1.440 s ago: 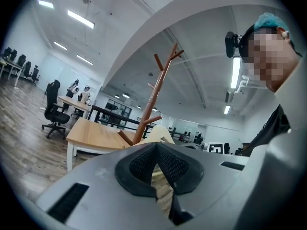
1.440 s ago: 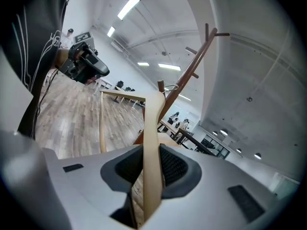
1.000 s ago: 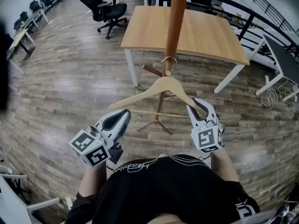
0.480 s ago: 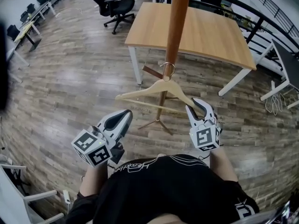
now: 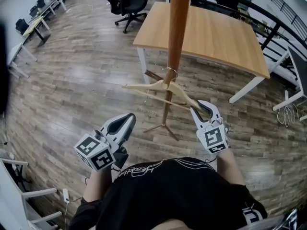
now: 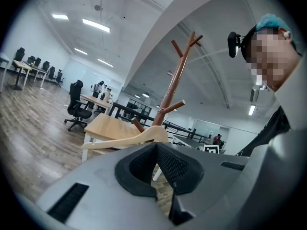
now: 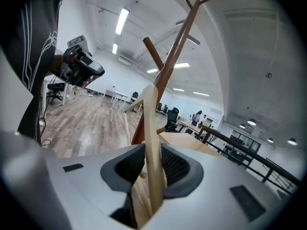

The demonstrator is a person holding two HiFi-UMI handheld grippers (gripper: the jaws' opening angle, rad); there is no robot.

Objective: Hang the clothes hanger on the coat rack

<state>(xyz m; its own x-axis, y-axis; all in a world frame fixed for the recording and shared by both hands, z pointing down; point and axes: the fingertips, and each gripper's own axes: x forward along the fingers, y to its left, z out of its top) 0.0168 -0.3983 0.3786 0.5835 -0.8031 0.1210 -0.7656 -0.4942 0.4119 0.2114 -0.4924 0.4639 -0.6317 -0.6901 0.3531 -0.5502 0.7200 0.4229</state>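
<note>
A pale wooden clothes hanger (image 5: pixel 160 88) hangs out in front of me, and my right gripper (image 5: pixel 204 110) is shut on its right arm end. Its metal hook (image 5: pixel 170 71) sits against the brown pole of the coat rack (image 5: pixel 175 37); I cannot tell whether it rests on a peg. In the right gripper view the hanger (image 7: pixel 149 128) runs up between the jaws toward the rack (image 7: pixel 173 56). My left gripper (image 5: pixel 123 123) is lower left, shut and empty, apart from the hanger. The left gripper view shows the hanger (image 6: pixel 127 140) and rack (image 6: pixel 175 83) beyond.
A wooden table (image 5: pixel 211 30) with white legs stands behind the rack. The rack's feet (image 5: pixel 160 126) spread on the wood floor just ahead of me. Office chairs (image 5: pixel 122 4) and desks stand at far left. Another desk (image 5: pixel 297 66) is at right.
The right gripper has carried the hanger up and forward; the hook has moved along the pole and the hanger now lies flatter, its left arm swung away. The left gripper has barely moved.
</note>
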